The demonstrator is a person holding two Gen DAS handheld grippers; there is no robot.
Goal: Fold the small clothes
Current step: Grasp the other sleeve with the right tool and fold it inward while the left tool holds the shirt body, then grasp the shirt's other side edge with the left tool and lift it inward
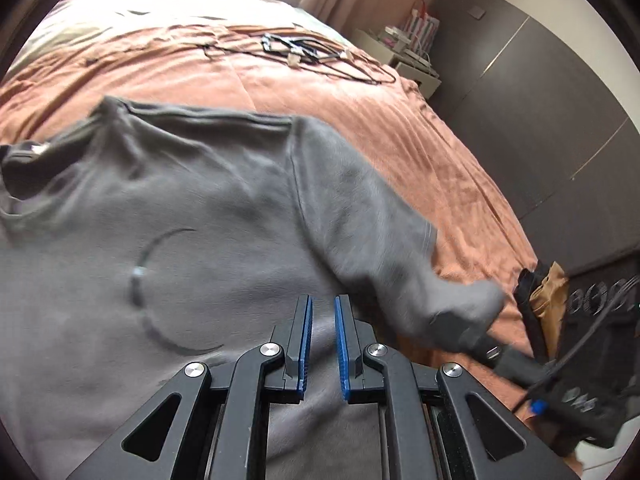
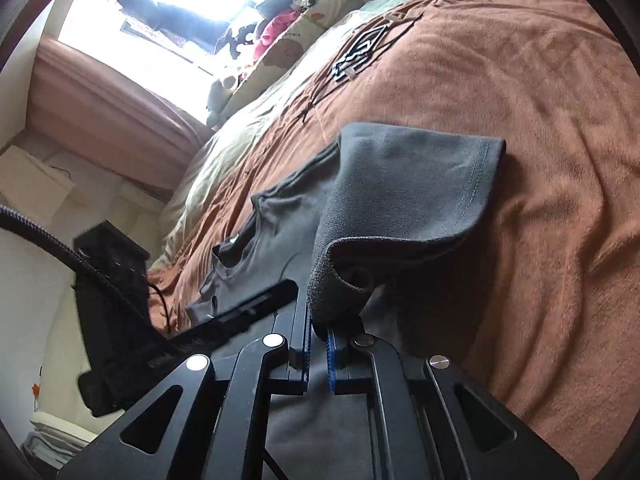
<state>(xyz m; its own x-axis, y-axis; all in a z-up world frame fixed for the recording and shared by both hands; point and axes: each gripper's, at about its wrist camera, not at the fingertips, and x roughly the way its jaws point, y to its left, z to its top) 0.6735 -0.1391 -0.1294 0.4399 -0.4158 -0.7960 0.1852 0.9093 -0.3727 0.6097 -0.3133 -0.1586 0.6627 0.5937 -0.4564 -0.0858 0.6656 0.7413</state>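
My right hand-held gripper (image 2: pixel 319 330) is clenched on the sleeve (image 2: pixel 404 196) of the grey T-shirt (image 1: pixel 168 216) spread on the bed (image 1: pixel 400 128), my left (image 1: pixel 322 312) narrowly parted and empty; soft, light, floppy cloth, best pinched at hems and seams.

Both grippers, left (image 1: pixel 323 304) and right (image 2: pixel 319 330), are black, with blue ribbed pads, silver pivot screws and triangular cut-outs.
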